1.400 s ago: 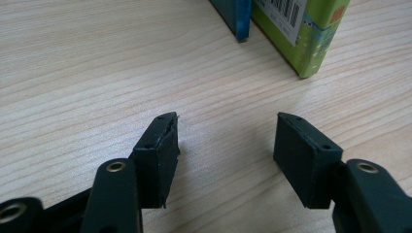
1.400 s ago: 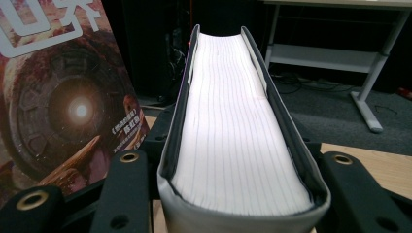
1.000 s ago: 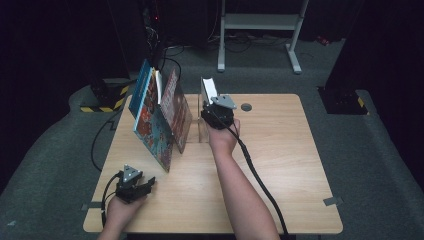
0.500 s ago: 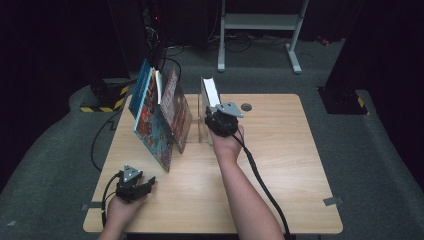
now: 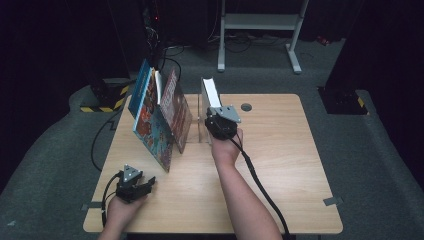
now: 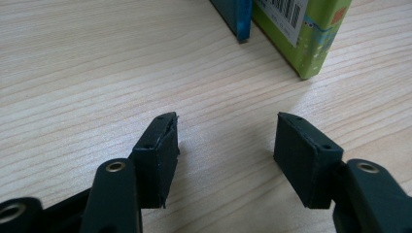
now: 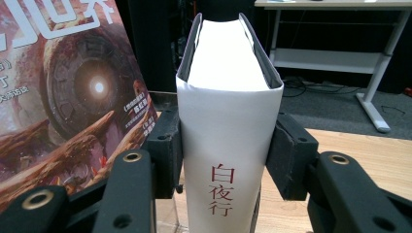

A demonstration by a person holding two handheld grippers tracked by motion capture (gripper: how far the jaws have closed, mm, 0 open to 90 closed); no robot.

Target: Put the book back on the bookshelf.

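At the bookend, right gripper [image 7: 224, 145] has just been closing onto the white book [image 7: 226, 141]; next, lift straight. Left gripper [image 6: 226, 145] idles half-open, empty.

Left gripper [image 5: 134, 184]: held low at the near left corner of the table [image 5: 280, 165], jaws apart with nothing between them, hand [image 5: 120, 212] behind it.

Right gripper [image 5: 220, 124]: forearm stretched toward the table's far middle, jaws just closing, pads pressed on both sides of an upright white book [image 7: 227, 141].
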